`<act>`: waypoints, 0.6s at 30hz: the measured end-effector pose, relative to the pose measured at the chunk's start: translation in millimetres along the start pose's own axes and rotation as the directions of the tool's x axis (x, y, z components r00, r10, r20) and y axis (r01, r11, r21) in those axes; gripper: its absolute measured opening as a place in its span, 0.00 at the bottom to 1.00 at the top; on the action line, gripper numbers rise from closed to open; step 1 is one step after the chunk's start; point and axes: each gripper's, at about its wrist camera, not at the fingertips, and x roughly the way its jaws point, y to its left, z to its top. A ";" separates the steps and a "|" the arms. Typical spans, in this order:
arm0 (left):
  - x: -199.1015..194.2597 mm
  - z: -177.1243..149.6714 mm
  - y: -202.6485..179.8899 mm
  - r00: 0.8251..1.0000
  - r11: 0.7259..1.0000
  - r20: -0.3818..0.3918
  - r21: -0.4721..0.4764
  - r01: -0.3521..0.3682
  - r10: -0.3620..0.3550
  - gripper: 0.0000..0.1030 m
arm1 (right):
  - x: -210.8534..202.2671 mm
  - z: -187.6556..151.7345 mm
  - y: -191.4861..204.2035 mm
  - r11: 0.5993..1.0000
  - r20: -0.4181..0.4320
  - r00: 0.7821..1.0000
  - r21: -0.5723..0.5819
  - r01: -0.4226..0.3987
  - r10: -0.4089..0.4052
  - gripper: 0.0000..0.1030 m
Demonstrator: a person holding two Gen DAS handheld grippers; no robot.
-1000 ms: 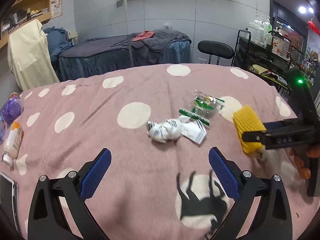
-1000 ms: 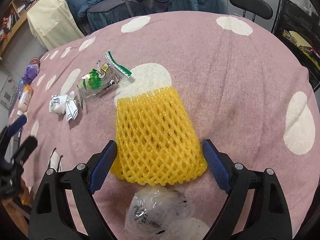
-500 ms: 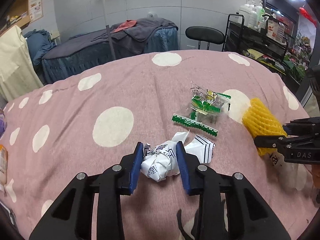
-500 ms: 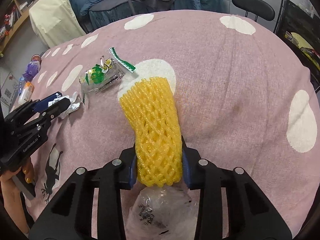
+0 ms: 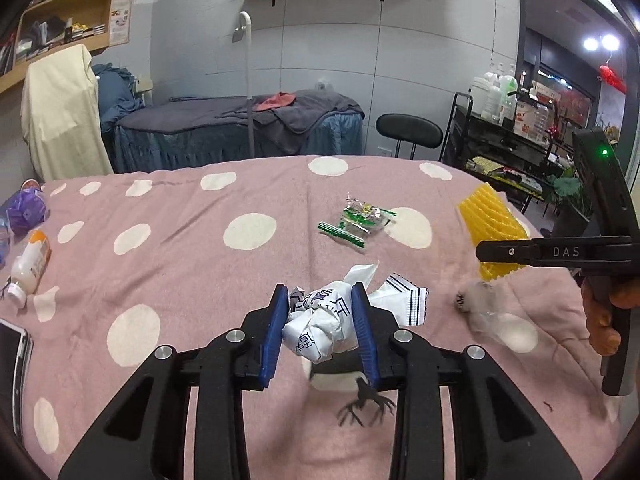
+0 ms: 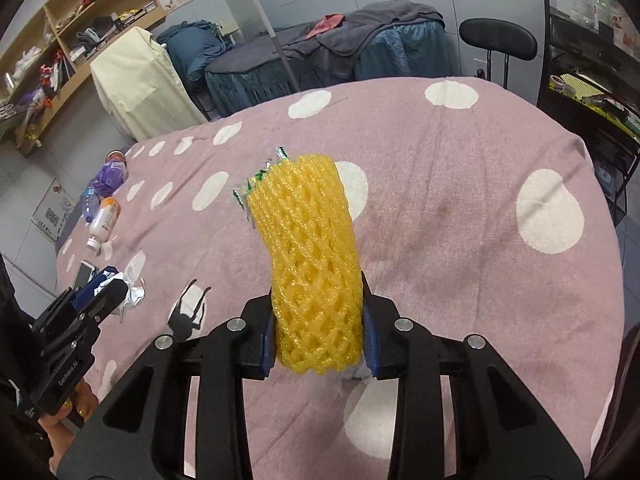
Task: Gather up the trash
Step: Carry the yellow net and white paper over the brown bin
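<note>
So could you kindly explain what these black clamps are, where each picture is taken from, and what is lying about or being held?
There is no robot arm here: a person holds a hand-held two-finger tool in each hand, with a wide-angle camera on each looking forward along its fingers.

The left camera's picture shows the left gripper closed on a crumpled white wrapper. The right camera's picture shows the right gripper squeezing a yellow foam net sleeve.

Both hang over a pink blanket with white dots. Still lying on it are a green and clear snack wrapper, a clear plastic bag, an orange-topped bottle, a purple bag and a phone at the edge.
</note>
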 end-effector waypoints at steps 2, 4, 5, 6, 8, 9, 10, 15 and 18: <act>-9.9 -4.4 -7.4 1.000 1.000 0.008 -0.006 0.007 -0.007 0.31 | -16.3 -9.2 2.5 1.000 0.022 1.000 -0.016 -0.004 0.004 0.33; -18.8 -8.2 -14.8 1.000 1.000 0.022 -0.010 0.007 -0.007 0.31 | -28.3 -16.6 3.4 1.000 0.035 0.999 -0.023 -0.007 0.008 0.33; -23.0 -10.2 -17.4 1.000 1.000 0.023 -0.017 0.015 -0.015 0.31 | -34.4 -20.5 2.9 1.000 0.041 0.999 -0.021 -0.011 0.012 0.33; -26.1 -11.4 -20.1 0.999 0.999 0.023 -0.026 0.028 -0.027 0.31 | -41.2 -25.1 1.6 1.000 0.046 0.999 -0.018 -0.019 0.020 0.33; -31.1 -14.1 -25.4 0.999 0.999 0.028 -0.027 0.036 -0.036 0.31 | -53.0 -33.0 -0.9 1.000 0.055 0.998 -0.012 -0.027 0.028 0.33; -33.9 -16.3 -29.4 0.999 0.999 0.030 -0.021 0.033 -0.032 0.31 | -57.4 -36.1 -2.2 1.000 0.061 0.998 -0.013 -0.025 0.026 0.33; -35.6 -17.4 -33.2 0.999 0.999 0.031 -0.014 0.029 -0.029 0.31 | -62.5 -40.3 -3.6 1.000 0.069 0.997 -0.018 -0.017 0.018 0.33; -44.6 -23.1 -48.2 0.997 0.998 0.037 -0.020 0.064 -0.063 0.32 | -85.6 -59.8 -14.4 0.998 0.122 0.991 -0.037 0.052 -0.048 0.33; -50.5 -25.6 -56.3 0.993 0.993 0.045 -0.038 0.109 -0.107 0.32 | -98.6 -70.9 -26.5 0.997 0.144 0.987 -0.023 0.073 -0.069 0.33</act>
